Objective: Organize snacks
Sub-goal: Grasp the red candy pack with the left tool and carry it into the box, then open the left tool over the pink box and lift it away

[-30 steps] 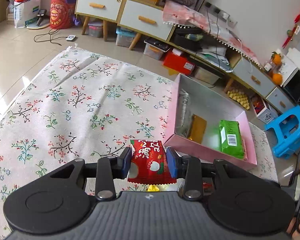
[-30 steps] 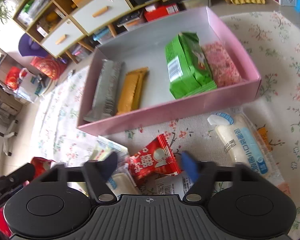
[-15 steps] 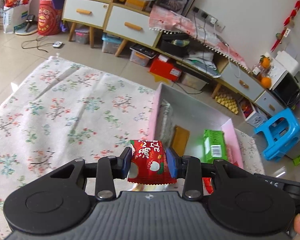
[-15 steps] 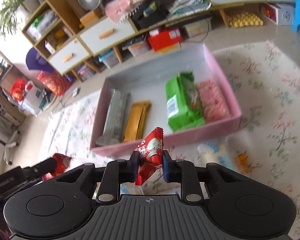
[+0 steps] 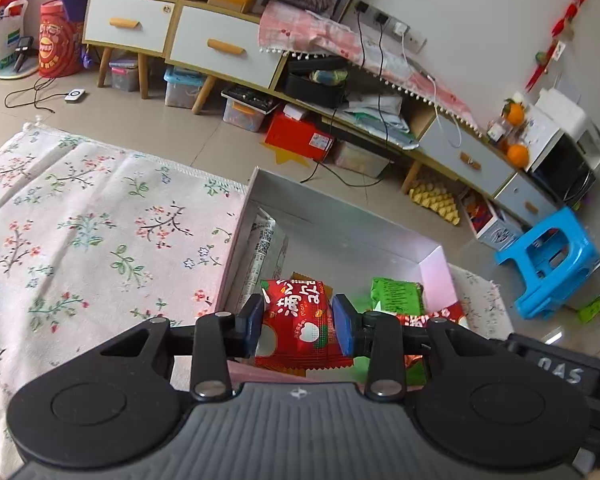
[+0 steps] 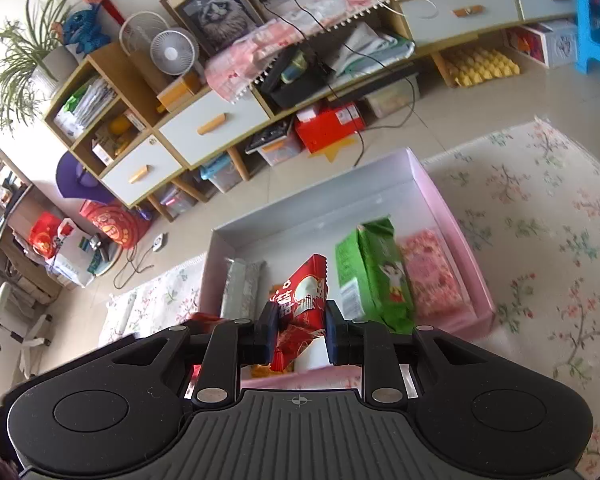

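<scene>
Both my claws, left claw and right claw, each pinch a red snack packet over the pink box; floral rug on what looks like tiled floor, cluttered cabinets behind.

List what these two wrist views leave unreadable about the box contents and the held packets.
- Left wrist: near part of the pink box hidden by the left gripper and its red packet.
- Right wrist: orange snack mostly behind the right gripper and its red packet.
- Silver packet print too small.

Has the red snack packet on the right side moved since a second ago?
Yes. The red snack packet has been lifted off the flowered cloth; the right tool now holds it up over the pink box.
</scene>
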Tool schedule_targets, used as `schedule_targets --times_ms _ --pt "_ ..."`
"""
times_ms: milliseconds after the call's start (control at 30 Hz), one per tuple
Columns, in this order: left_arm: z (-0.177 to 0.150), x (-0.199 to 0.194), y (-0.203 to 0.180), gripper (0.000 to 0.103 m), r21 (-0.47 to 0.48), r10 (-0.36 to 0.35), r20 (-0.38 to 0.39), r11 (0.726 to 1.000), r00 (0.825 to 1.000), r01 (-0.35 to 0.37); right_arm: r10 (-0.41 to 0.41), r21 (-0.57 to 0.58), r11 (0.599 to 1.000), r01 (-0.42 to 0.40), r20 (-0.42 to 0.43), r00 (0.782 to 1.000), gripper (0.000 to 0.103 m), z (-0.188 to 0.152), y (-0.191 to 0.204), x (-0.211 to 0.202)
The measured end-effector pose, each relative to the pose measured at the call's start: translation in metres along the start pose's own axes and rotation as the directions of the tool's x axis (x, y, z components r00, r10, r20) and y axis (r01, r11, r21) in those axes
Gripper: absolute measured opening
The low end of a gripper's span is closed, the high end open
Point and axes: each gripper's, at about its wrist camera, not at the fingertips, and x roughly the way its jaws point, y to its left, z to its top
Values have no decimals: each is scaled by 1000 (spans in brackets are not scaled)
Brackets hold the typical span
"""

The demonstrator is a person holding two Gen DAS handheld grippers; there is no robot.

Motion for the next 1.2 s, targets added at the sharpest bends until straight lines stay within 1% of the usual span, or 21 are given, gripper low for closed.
schedule_targets --times_ms 67,100,133,167,233,300,367,400,500,567,600,633,733,767,800,933,1000,1100,1133,1167,1200 --pt "-3 6 -1 35 11 -18 -23 1000 1000 18 7 -10 1000 -7 4 1000 24 0 2 4" --pt "-4 8 -1 35 24 -20 -34 999 999 21 23 -12 1000 -23 1 1000 27 -2 2 7" --pt "-5 8 -2 36 37 -8 -32 999 999 9 36 -10 999 -36 -12 999 27 -3 2 10" --pt "-6 5 -3 43 50 12 -19 999 1000 -11 33 -5 999 -33 -33 999 29 -3 1 12" --pt "-5 -3 -3 50 77 32 8 996 999 -32 10 -3 1000 -10 -49 999 42 -3 -2 11" --pt "-3 -9 -3 46 91 48 10 995 999 -49 -13 5 1000 13 -37 999 48 0 -7 5" --pt "-3 -14 0 39 91 47 4 995 999 -47 -19 33 999 20 -41 999 49 4 -16 -1" --pt "-4 -17 1 37 90 42 -1 995 999 -42 -19 50 999 21 -43 999 49 5 -21 -4" --pt "-7 -19 -2 29 122 33 -15 992 999 -31 -51 89 995 55 -43 998 49 8 -34 -14" --pt "-10 -11 -9 24 148 34 -41 989 999 -27 -66 114 991 70 -44 997 49 8 -40 -22" --pt "-12 -4 -12 23 159 43 -70 987 997 -32 -60 134 989 65 -45 997 50 7 -43 -25" --pt "-14 3 -14 18 165 59 -94 985 994 -43 -47 156 986 54 -48 998 50 6 -45 -29" --pt "-15 19 -15 17 190 143 -108 974 984 -121 1 198 980 7 -43 999 50 4 -45 -42" --pt "-13 18 -14 17 182 168 -99 972 981 -149 9 195 981 -2 -35 999 50 2 -43 -47" --pt "-12 14 -13 17 174 176 -87 972 981 -159 14 190 982 -9 -24 1000 50 1 -41 -53" --pt "-11 -4 -19 18 185 145 -60 974 988 -131 44 186 982 -43 -4 999 50 -4 -38 -72" --pt "-11 -11 -19 18 192 149 -49 972 988 -137 57 200 978 -56 -3 998 53 -5 -41 -80" --pt "-9 -20 -10 18 137 136 -67 983 988 -126 57 198 979 -55 -5 998 53 -7 -41 -91" --pt "-9 -25 -7 18 118 126 -72 986 989 -117 54 188 981 -51 -8 999 55 -7 -41 -94" --pt "-9 -30 -6 22 109 118 -74 988 990 -109 46 176 984 -42 -16 999 57 -7 -41 -96" --pt "-10 -34 -6 25 110 119 -75 988 990 -110 33 161 986 -29 -27 999 63 -8 -40 -97"
